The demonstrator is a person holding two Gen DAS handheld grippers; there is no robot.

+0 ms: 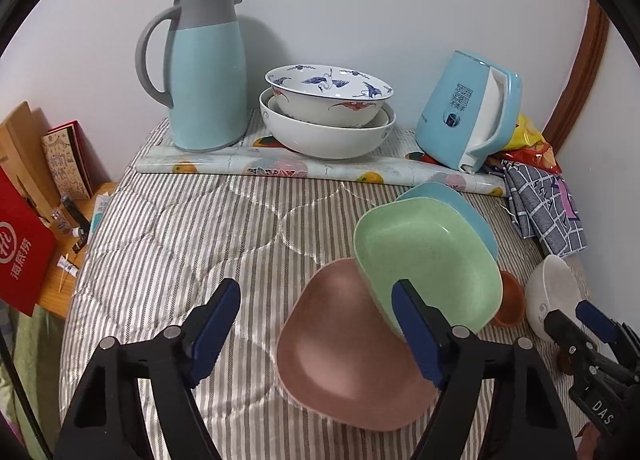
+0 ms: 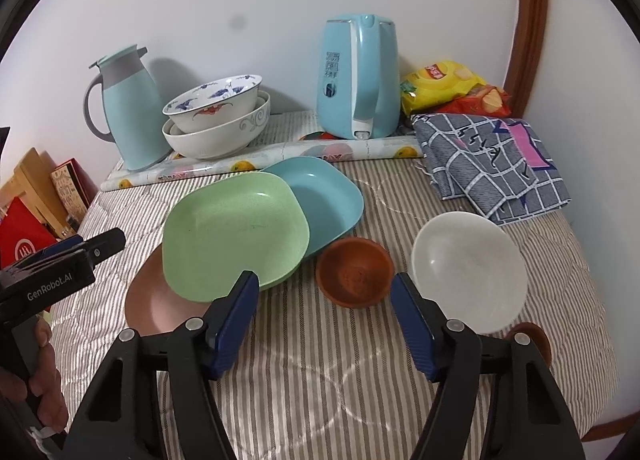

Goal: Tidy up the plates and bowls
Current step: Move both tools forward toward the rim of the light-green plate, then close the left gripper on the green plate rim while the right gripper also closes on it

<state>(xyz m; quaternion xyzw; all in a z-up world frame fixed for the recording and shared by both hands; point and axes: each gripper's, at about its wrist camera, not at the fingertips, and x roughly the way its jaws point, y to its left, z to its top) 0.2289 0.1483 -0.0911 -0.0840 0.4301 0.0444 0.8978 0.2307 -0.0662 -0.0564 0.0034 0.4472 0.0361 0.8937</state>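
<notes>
Both grippers spread, empty – left gripper [image 1: 316, 334], right gripper [image 2: 324, 318], pink plate [image 1: 348, 356] half-hidden under green plate [image 1: 424, 256]

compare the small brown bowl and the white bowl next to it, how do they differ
The small brown bowl is terracotta coloured and matte; the white bowl is glossy. The brown bowl is clearly smaller than the white one. The brown bowl sits level with its opening up, while the white bowl tilts, its near edge seemingly propped on a brown saucer. Both are round, empty, and rest on the striped quilt.
</notes>
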